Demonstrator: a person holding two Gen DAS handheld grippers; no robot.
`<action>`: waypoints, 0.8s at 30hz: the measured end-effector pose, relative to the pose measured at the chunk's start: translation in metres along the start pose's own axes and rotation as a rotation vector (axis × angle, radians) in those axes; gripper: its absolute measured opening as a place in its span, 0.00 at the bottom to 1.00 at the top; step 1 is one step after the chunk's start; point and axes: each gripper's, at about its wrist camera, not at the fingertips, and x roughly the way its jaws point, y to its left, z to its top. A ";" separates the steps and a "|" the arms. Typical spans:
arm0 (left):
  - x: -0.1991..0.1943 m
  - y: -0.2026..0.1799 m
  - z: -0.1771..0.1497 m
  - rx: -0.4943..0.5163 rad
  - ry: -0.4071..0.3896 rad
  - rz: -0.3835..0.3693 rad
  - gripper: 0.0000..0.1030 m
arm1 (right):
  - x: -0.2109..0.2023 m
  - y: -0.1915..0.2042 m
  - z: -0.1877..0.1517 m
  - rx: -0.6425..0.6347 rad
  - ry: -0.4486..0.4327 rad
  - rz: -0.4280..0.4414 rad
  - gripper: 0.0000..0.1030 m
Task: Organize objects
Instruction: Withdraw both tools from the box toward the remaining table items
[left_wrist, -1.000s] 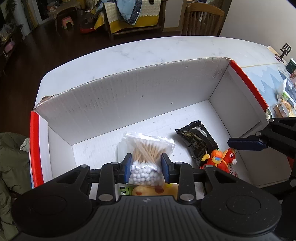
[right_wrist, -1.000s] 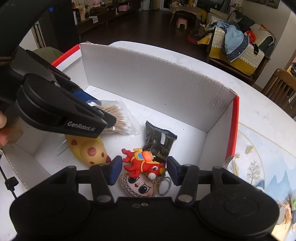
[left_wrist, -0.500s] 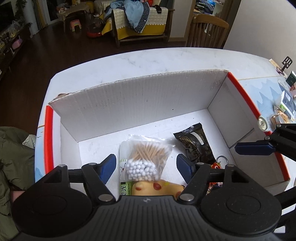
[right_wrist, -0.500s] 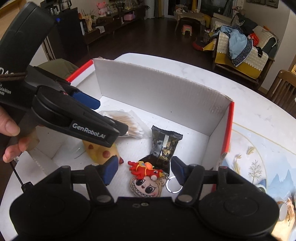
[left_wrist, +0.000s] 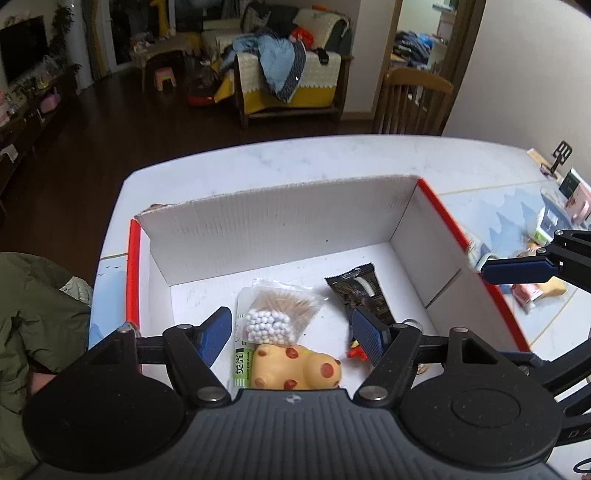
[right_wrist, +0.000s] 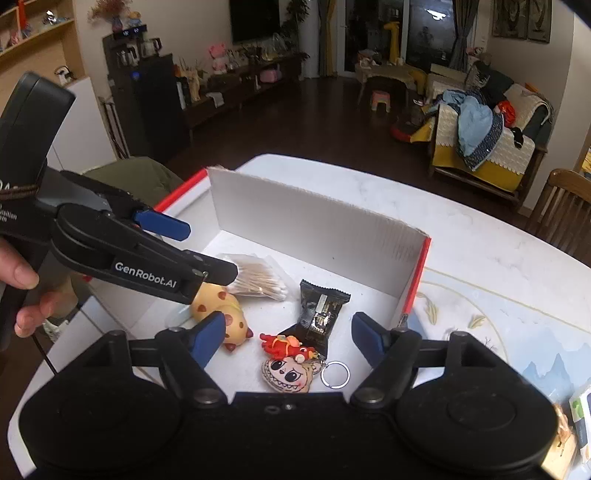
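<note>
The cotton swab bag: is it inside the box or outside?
Inside. The swab bag lies flat on the floor of the box, beside the black packet, with no tool touching it.

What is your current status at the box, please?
Left gripper open, right gripper open, both empty above the box. Cotton swabs, snack packet, spotted toy, keychains inside. Nothing blocking.

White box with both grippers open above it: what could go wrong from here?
The left gripper and right gripper hang close over the same white box, so they could collide. The red toy overlaps the face keychain and touches the black packet, so a grab there may drag neighbours.
</note>
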 end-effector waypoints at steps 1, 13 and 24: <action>-0.004 -0.002 -0.002 -0.004 -0.010 0.000 0.69 | -0.003 -0.001 -0.001 -0.002 -0.007 0.006 0.76; -0.045 -0.039 -0.025 0.007 -0.087 0.038 0.69 | -0.057 -0.015 -0.019 -0.036 -0.121 0.082 0.90; -0.065 -0.079 -0.038 -0.045 -0.136 0.044 0.77 | -0.100 -0.043 -0.049 -0.020 -0.182 0.130 0.99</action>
